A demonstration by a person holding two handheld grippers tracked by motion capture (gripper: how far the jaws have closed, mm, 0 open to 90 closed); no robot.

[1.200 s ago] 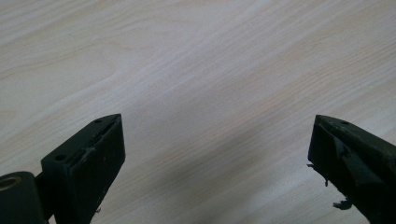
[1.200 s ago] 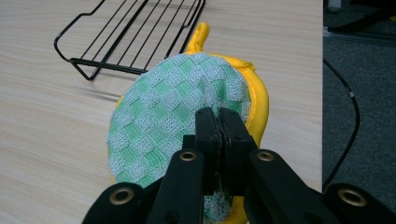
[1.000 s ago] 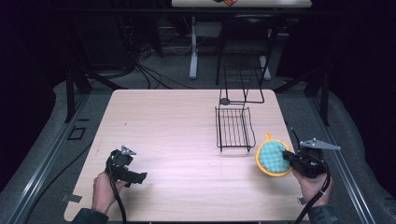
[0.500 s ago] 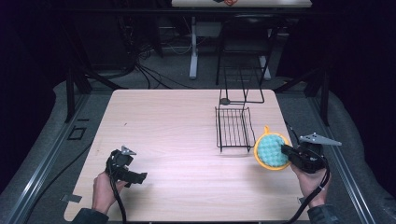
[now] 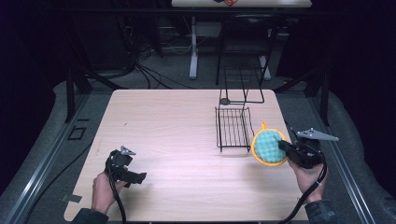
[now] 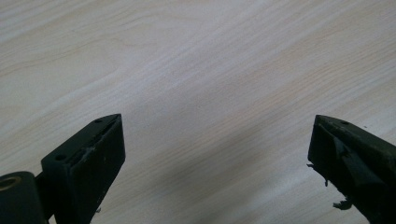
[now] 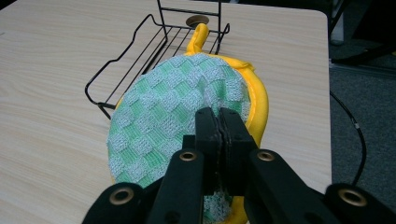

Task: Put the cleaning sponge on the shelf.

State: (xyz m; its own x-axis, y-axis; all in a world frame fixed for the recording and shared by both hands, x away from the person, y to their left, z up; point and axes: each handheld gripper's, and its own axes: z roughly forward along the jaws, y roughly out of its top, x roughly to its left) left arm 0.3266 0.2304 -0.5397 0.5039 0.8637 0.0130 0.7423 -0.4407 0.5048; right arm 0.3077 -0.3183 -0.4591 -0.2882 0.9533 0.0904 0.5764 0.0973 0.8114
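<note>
A round pot holder (image 5: 269, 145) (image 7: 173, 116), green-and-white checked with a yellow rim and loop, hangs above the table at the right, just right of the black wire rack (image 5: 232, 127) (image 7: 140, 56). My right gripper (image 5: 283, 146) (image 7: 218, 122) is shut on its near edge, jaws pressed together over the cloth. My left gripper (image 5: 138, 177) (image 6: 215, 154) rests low at the table's front left, jaws wide open with bare wood between them.
The wooden table (image 5: 163, 121) runs from front left to the rack. A round hole (image 5: 225, 101) sits in the tabletop behind the rack. The table's right edge (image 5: 292, 135) lies close to my right hand. Cables trail from both grippers.
My right gripper has lifted the pot holder a little and carried it left and farther back, toward the rack. The left gripper has stayed put.
</note>
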